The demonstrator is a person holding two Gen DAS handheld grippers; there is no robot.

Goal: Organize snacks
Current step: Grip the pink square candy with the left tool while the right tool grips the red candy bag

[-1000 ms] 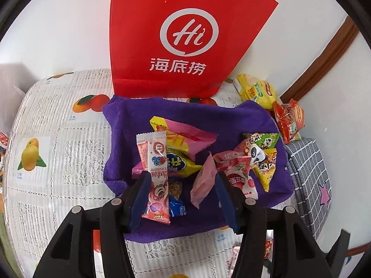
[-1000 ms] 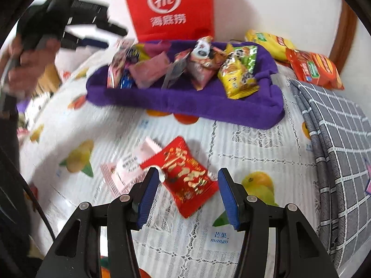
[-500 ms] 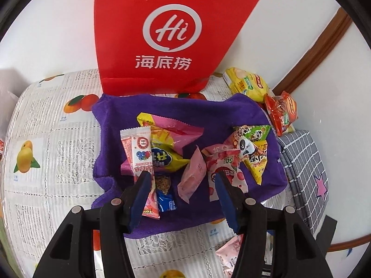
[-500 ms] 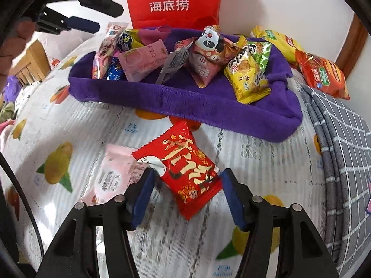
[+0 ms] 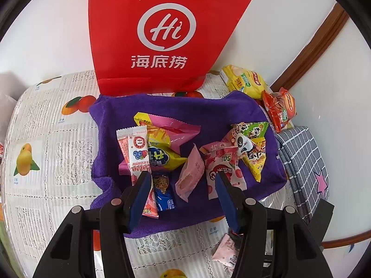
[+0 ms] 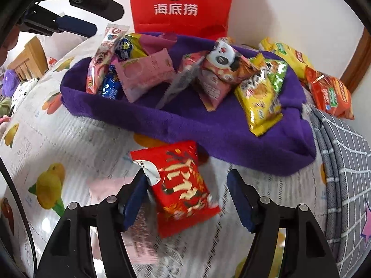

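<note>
A purple cloth tray [image 5: 111,115] holds several snack packets, among them a long pink-and-white stick packet [image 5: 135,153] and a panda packet [image 5: 243,142]. My left gripper [image 5: 182,176] hangs open over the tray's near side with nothing between its fingers. It also shows as the left gripper [image 6: 109,20] at the top left of the right wrist view. A red snack packet [image 6: 183,187] lies on the tablecloth in front of the tray [image 6: 208,129]. My right gripper [image 6: 186,173] straddles this packet and its jaws are opening, the right pad well apart from it. A pale pink packet [image 6: 109,185] lies partly under it.
A red paper bag [image 5: 162,34] stands against the wall behind the tray. A yellow packet [image 5: 243,83] and an orange-red packet [image 5: 280,106] lie at the tray's right corner. A grey checked cloth [image 5: 301,153] covers the table's right side. A hand [image 6: 9,44] holds the left gripper.
My right gripper has come forward and lower over the red packet, and its jaws have widened. The left gripper has stayed over the tray at the same width.
</note>
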